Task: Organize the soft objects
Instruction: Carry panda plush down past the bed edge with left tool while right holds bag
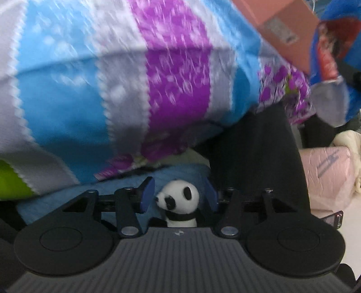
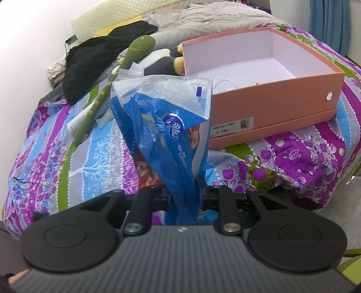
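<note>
In the left wrist view my left gripper (image 1: 179, 197) is closed around a small black-and-white panda toy (image 1: 179, 202), whose head sits between the blue pads (image 1: 146, 195). It is held low beside the bed's striped quilt (image 1: 101, 90). In the right wrist view my right gripper (image 2: 183, 193) is shut on a blue and white plastic bag (image 2: 167, 121), which stands up in front of the quilt-covered bed (image 2: 79, 153). An open pink shoebox (image 2: 259, 90) sits on the bed to the right of the bag; it also shows in the left wrist view (image 1: 282, 24).
A long green plush (image 2: 112, 90), a grey and white plush (image 2: 162, 60), black clothing (image 2: 97, 60) and a grey blanket (image 2: 214, 20) lie on the bed behind the bag. A pink plastic-wrapped bundle (image 1: 327, 175) sits on the floor to the right.
</note>
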Demonstrator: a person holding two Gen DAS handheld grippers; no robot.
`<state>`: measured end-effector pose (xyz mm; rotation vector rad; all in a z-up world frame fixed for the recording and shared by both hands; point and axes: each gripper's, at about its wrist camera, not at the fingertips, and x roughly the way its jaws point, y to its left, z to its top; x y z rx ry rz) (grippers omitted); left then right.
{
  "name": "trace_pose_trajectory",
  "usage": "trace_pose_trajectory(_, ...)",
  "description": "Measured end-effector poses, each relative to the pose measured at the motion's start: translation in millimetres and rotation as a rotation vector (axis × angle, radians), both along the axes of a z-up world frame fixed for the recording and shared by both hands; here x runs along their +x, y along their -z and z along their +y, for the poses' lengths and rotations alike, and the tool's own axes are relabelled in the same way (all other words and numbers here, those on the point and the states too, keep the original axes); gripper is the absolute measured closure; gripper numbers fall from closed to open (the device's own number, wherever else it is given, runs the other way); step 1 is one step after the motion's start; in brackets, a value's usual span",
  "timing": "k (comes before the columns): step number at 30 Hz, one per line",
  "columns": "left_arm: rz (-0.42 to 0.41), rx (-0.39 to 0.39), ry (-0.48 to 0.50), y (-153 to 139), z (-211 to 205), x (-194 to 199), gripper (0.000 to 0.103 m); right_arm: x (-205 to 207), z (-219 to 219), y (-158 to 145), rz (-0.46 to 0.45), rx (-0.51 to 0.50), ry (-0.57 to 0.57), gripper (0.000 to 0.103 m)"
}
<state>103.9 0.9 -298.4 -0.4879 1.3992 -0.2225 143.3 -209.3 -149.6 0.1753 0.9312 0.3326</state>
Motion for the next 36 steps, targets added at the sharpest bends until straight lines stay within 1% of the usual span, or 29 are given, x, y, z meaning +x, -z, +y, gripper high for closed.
trace_pose_trajectory(2, 0.039, -0.015, 0.009, 13.1, -4.9, 3.3, 0.042, -0.2, -2.8, 1.2, 0.005, 0.006, 0.007, 0.078)
trace_pose_trajectory(9, 0.149, -0.043, 0.008, 50.3, -16.2, 15.2, 0.036, 2.9, -13.4, 3.2, 0.014, 0.020, 0.035, 0.078)
trace_pose_trajectory(11, 0.163, -0.051, 0.004, 56.0, -18.3, 17.2, 0.036, 3.8, -15.7, 3.3, 0.013, 0.019, 0.041, 0.078)
trace_pose_trajectory(13, 0.178, -0.058, 0.002, 62.8, -20.3, 19.8, 0.032, 5.0, -18.3, 4.2, 0.016, 0.024, 0.046, 0.078)
trace_pose_trajectory(15, 0.193, -0.053, 0.001, 67.4, -21.5, 22.0, 0.030, 5.5, -19.7, 4.8, 0.019, 0.026, 0.048, 0.078)
trace_pose_trajectory(19, 0.217, -0.031, 0.009, 78.6, -27.6, 24.1, 0.030, 6.7, -20.3, 6.2, 0.024, 0.031, 0.048, 0.078)
trace_pose_trajectory(24, 0.226, -0.031, 0.014, 85.7, -32.0, 23.5, 0.030, 7.6, -19.7, 7.3, 0.029, 0.032, 0.046, 0.078)
trace_pose_trajectory(30, 0.229, -0.027, 0.001, 88.8, -31.9, 23.2, 0.032, 8.0, -19.6, 7.4, 0.027, 0.025, 0.046, 0.078)
trace_pose_trajectory(32, 0.226, -0.026, -0.006, 89.5, -31.4, 22.3, 0.037, 7.6, -19.6, 7.6, 0.027, 0.024, 0.047, 0.078)
trace_pose_trajectory(35, 0.213, -0.021, -0.008, 88.7, -30.6, 21.0, 0.041, 6.7, -19.2, 6.8, 0.023, 0.023, 0.043, 0.078)
trace_pose_trajectory(36, 0.204, -0.017, -0.005, 86.8, -30.5, 20.7, 0.051, 6.4, -19.0, 6.6, 0.022, 0.022, 0.042, 0.078)
